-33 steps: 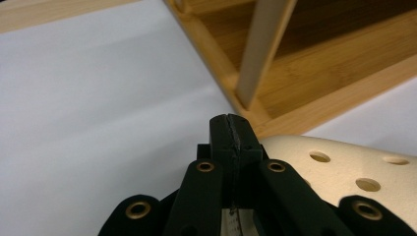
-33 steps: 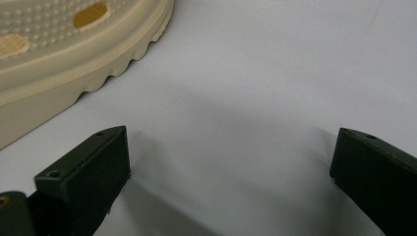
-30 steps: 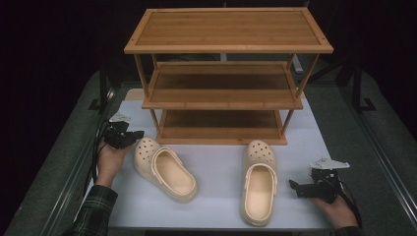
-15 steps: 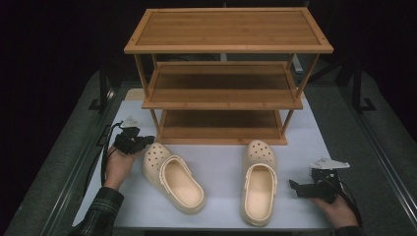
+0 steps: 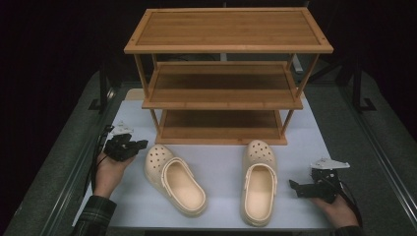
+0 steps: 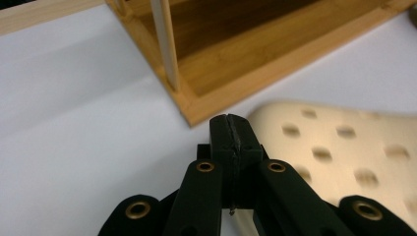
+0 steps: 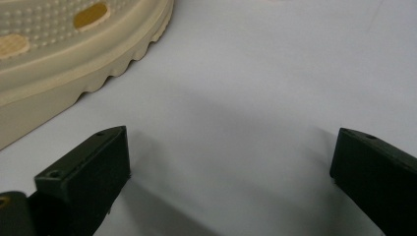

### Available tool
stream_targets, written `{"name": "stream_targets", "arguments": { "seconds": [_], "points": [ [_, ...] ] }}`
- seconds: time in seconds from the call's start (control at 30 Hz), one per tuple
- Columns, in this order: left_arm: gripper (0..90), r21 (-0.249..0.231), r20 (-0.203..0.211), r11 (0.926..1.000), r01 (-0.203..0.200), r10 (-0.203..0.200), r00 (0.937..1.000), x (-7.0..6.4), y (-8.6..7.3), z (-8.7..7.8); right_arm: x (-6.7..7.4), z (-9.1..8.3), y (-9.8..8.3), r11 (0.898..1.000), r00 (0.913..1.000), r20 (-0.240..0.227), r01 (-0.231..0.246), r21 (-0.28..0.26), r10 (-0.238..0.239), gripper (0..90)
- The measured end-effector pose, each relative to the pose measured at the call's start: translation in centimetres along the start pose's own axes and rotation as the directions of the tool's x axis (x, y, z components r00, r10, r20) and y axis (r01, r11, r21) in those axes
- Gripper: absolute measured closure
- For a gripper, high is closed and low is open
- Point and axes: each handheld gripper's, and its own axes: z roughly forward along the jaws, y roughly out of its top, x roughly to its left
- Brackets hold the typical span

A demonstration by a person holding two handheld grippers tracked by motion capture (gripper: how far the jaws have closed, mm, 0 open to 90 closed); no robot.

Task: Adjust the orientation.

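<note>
Bright table, dark surroundings; soft shadows, close-up views slightly blurred.

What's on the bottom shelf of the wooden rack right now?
The bottom shelf of the wooden rack shows bare wood, with nothing on it. Its back part lies in shadow under the middle shelf, so that strip can't be checked. Both clogs sit on the table.

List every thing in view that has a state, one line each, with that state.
left gripper: shut, empty, beside the left clog's toe.
right gripper: open, empty, resting by the right clog.
left clog: upright, angled, on the table.
right clog: upright, toe toward the rack.
shoe rack: standing, all three shelves empty.
</note>
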Motion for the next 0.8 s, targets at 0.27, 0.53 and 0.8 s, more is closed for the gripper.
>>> {"name": "stream_targets", "arguments": {
  "seconds": [0.27,0.53,0.8],
  "points": [
    [90.0,0.009,0.014,0.9997,-0.022,0.022,0.9997,-1.4,-3.0,-3.0,0.0,0.0,0.0,1.000,1.0000,0.001,0.001,0.000,-0.001,1.1],
    [90.0,0.050,0.054,0.9986,-0.017,0.014,0.9984,-2.3,-5.0,-3.3,0.0,0.0,0.0,1.000,1.0000,-0.001,0.001,0.001,-0.001,1.1],
    [90.0,0.099,0.073,0.9944,-0.037,0.030,0.9969,-2.5,-5.3,-1.8,0.0,0.0,0.0,1.000,1.0000,-0.001,0.001,0.001,-0.001,1.1]
  ]
}}
